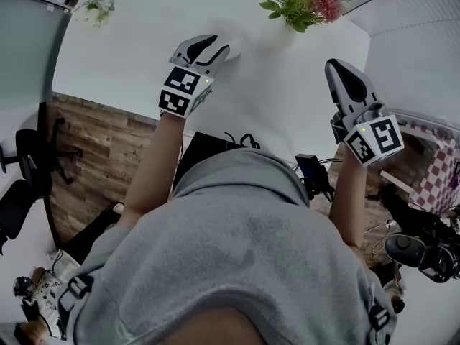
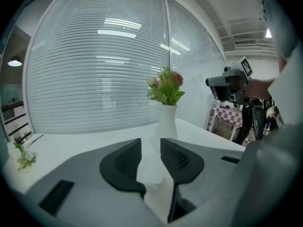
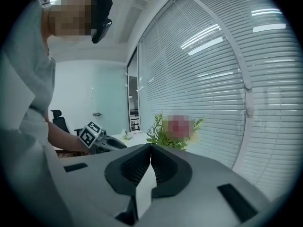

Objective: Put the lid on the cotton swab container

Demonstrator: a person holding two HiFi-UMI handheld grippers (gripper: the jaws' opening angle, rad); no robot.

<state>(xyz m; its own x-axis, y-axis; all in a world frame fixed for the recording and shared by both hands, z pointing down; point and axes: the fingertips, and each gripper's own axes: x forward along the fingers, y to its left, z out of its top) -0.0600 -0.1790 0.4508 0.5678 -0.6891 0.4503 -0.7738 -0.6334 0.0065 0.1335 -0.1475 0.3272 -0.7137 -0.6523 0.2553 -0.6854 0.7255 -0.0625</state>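
Hovering over the white table [image 1: 129, 56], left tongs [image 2: 150, 148] gape halfway, empty; right tongs [image 3: 150, 148] shut, ribbed pads [image 3: 136, 167] touching.

Open tabletop [image 1: 144, 63] is left between 2 obstacles at its far edge: a vase of flowers [image 2: 166, 119] toward the right and a small flower sprig [image 1: 97, 11] at the left corner.

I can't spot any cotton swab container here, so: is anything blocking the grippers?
Nothing visible does. Neither container nor lid shows. Beyond the left gripper is bare white table, with a flower vase farther back.
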